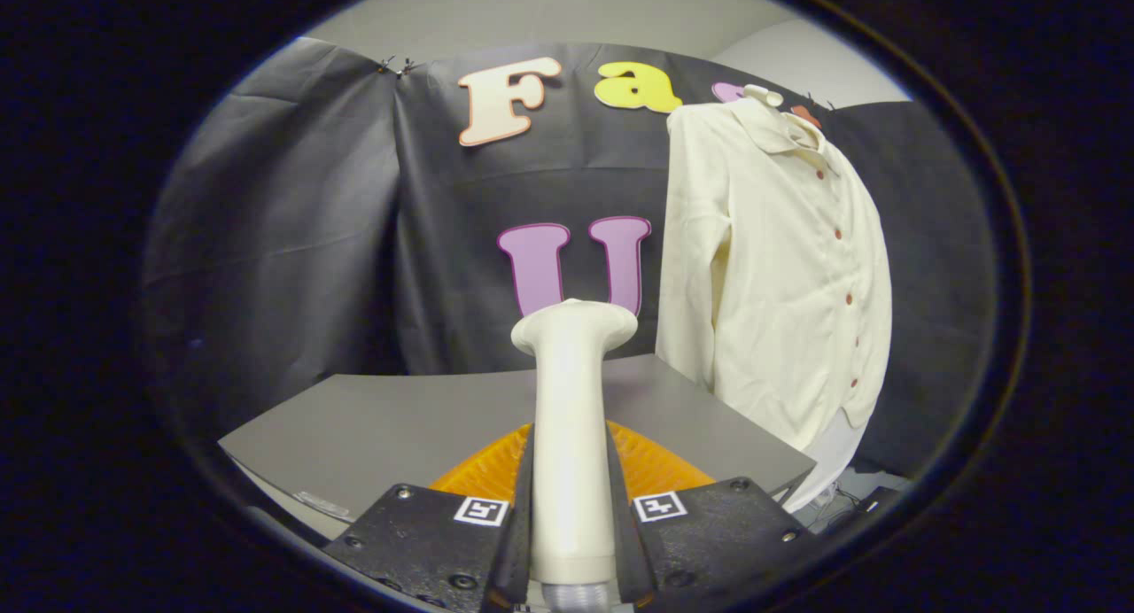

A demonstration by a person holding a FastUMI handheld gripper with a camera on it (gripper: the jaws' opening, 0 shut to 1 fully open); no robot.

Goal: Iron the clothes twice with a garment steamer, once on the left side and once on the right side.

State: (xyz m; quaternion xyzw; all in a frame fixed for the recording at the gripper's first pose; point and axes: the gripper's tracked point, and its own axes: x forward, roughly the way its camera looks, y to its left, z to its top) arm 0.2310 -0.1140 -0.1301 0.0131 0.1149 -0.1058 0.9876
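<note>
Steamer stands upright between your gripper's fingers, both pressing its handle, head pointing at the booth wall. Beneath it lies an orange thing, perhaps a mat, on the grey table. Your cream shirt hangs beyond the fingers, right of the steamer, apart from it.

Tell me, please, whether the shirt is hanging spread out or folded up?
Hanging spread out: the shirt hangs full length, buttoned, beyond the table. The claw is shut on the steamer.

Smooth plastic steamer, soft cloth shirt
</note>
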